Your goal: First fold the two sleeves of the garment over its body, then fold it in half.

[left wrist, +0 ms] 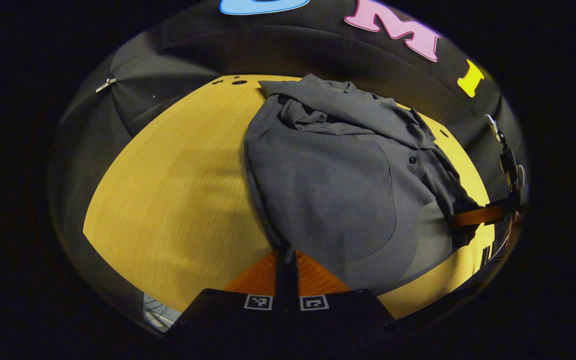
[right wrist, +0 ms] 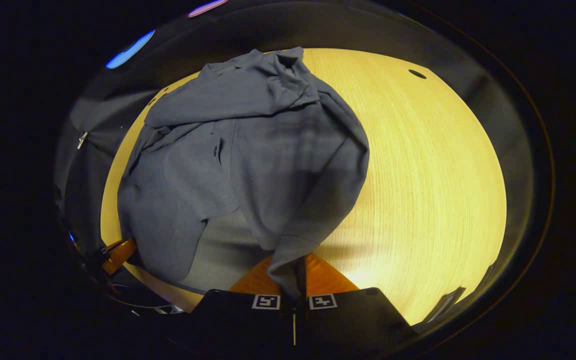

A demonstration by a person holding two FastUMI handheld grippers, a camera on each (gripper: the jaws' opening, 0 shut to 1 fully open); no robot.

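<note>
The dark grey buttoned cloth garment (left wrist: 333, 190) is lying on the yellow wooden tabletop (left wrist: 178, 200). The left tool (left wrist: 286, 267) and the right tool (right wrist: 295, 272) are each clamping its near hem corners, probably for folding it in half.

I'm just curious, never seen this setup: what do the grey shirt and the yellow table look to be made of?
The grey shirt looks like a thin woven cloth, matte: it drapes in soft creases and has small buttons. The yellow table looks like wood or a wood-look laminate, smooth with a slight sheen: fine straight grain lines run across it. Which of the two, I cannot tell.
</note>
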